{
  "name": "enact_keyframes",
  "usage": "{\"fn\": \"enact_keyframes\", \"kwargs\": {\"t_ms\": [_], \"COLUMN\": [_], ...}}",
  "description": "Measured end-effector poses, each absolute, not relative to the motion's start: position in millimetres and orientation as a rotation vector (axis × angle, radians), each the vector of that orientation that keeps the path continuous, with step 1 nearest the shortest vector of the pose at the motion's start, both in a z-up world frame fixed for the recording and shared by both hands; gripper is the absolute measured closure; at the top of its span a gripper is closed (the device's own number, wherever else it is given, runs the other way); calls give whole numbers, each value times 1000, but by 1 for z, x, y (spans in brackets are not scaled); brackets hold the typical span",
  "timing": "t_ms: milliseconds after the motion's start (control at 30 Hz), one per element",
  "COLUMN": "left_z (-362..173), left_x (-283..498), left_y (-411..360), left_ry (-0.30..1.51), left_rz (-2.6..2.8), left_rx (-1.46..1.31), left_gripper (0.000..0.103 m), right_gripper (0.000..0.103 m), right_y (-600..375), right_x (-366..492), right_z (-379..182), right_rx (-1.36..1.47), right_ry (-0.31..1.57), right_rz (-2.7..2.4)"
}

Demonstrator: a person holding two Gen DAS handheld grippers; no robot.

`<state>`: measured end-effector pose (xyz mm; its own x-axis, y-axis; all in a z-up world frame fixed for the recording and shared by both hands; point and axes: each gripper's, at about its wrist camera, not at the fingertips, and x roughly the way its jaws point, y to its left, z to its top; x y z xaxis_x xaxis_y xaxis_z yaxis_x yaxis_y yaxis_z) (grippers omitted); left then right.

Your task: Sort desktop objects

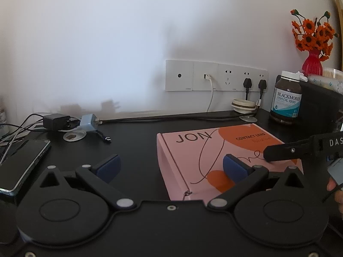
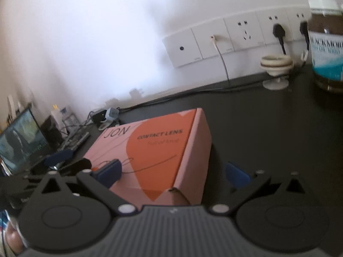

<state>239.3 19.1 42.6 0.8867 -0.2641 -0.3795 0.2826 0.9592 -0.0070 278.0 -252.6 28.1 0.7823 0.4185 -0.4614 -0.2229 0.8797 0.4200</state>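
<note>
Here the pink box (image 1: 216,160) lies flat on the black worktop (image 1: 133,141), near the front and a bit to the right. It has orange shapes and the words "CONTACT LENS" on its lid.

The left claw (image 1: 171,166) is wide open and holds nothing. Its right pad hangs over the box lid and its left pad is over bare worktop. The right claw (image 2: 172,172) is wide open too. Its left pad sits over the lid and its right pad is past the box's right side, so that side edge lies between them.

The box looks like thin card, so I think it is light. It may be stiff at the corners but soft in the middle, and a hard squeeze could dent it. The card looks smooth, so it might slip a little. A good place to hold it is across the two short side walls, low down, close to a corner where the card is strongest.

A brown pill bottle (image 1: 286,100) stands farther back on the right, so the box should not bump it.
</note>
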Motion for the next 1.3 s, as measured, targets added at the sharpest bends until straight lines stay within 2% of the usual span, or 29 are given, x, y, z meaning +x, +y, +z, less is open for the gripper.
{"fn": "enact_keyframes", "kwargs": {"t_ms": [167,1300], "left_z": [43,43], "left_x": [237,235], "left_y": [16,12], "left_ry": [379,363], "left_rz": [-279,-301], "left_rx": [69,100], "left_gripper": [0,0], "right_gripper": [1,1], "right_y": [-246,-247], "right_x": [270,263], "right_z": [29,23], "right_rx": [308,359], "right_ry": [527,507], "right_rz": [333,304]}}
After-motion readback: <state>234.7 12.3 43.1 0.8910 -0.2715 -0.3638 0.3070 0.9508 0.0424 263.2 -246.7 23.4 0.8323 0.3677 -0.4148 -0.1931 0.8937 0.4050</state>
